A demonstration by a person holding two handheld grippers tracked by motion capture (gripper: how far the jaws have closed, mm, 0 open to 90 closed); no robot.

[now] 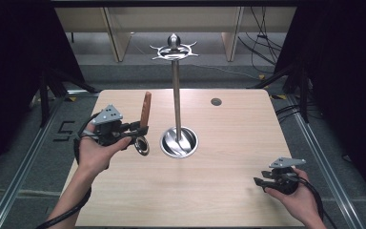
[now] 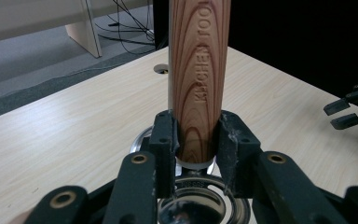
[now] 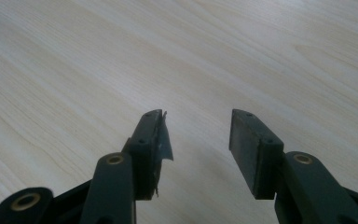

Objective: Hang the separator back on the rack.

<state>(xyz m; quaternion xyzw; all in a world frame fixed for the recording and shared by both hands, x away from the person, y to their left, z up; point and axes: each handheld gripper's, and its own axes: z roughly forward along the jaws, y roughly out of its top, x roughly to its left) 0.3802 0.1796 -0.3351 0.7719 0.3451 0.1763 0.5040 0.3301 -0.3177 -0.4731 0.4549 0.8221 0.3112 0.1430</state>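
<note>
The left gripper (image 1: 134, 132) pinches a kitchen utensil (image 1: 145, 114) by the lower end of its wooden handle (image 2: 199, 79), both pads pressed flat against the wood just above the metal collar, with the handle standing nearly upright and the metal working end (image 1: 142, 145) hanging below the jaws. Taking the utensil stand (image 1: 176, 100) as the landmark, the utensil is held just to the left of its round steel base (image 1: 179, 142), above the table (image 1: 228, 157), and well below the ring of hooks (image 1: 174, 50) at the top of the pole. The handle looks stiff and light, its varnished grain likely a little slick, so a firm squeeze across the flat of the wood seems right; the metal end is probably the heavier part, so a hold close to the collar, as here, should keep it from swinging. Nothing about it looks fragile. The right gripper (image 1: 262, 181) rests well to the right of the stand's base, near the table's near edge, its jaws spread with only bare tabletop between the pads (image 3: 247, 140).
</note>
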